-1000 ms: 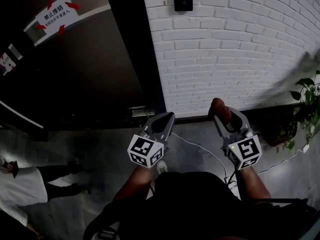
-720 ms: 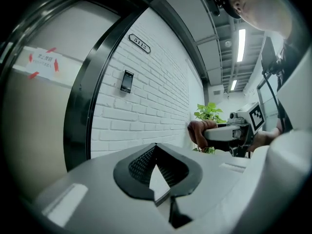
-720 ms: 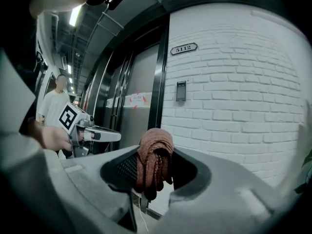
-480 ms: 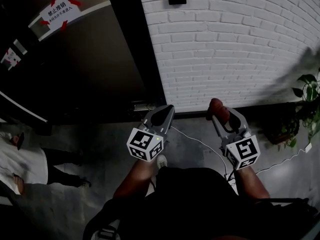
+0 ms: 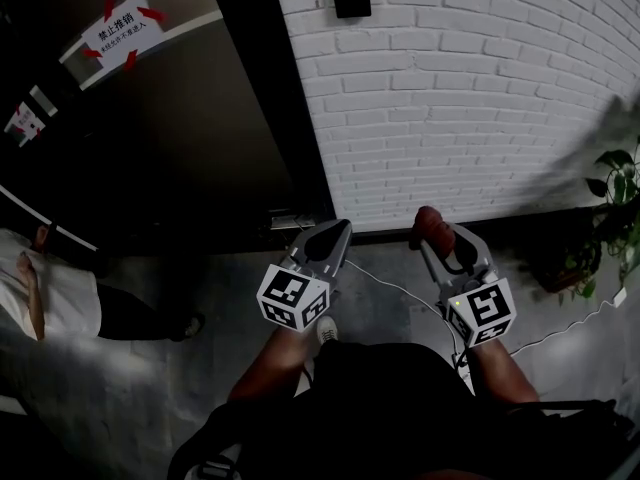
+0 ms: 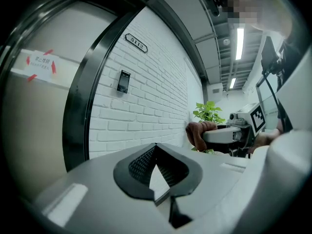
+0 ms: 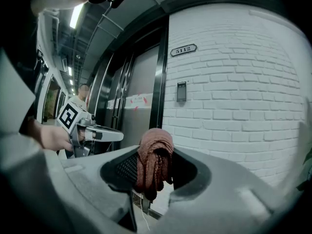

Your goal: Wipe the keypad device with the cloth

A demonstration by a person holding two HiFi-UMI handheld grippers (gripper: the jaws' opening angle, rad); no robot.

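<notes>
Cloth [image 7: 156, 152], a rust-brown, nubbly bunch, is pinched in your right tongs [image 7: 155, 168]. It folds over the tips and droops between the ribbed black pads. Your left tongs [image 6: 155, 151] are closed tip to tip with nothing between them. You hold both pairs out in front of your body, side by side and apart, pointing toward the white painted brick wall [image 5: 480, 98]. High on that rough brick, well beyond the tongs, hangs the keypad device [image 7: 181, 91]. It is a slim, dark, upright rectangle near the black door frame [image 5: 265, 88].
</notes>
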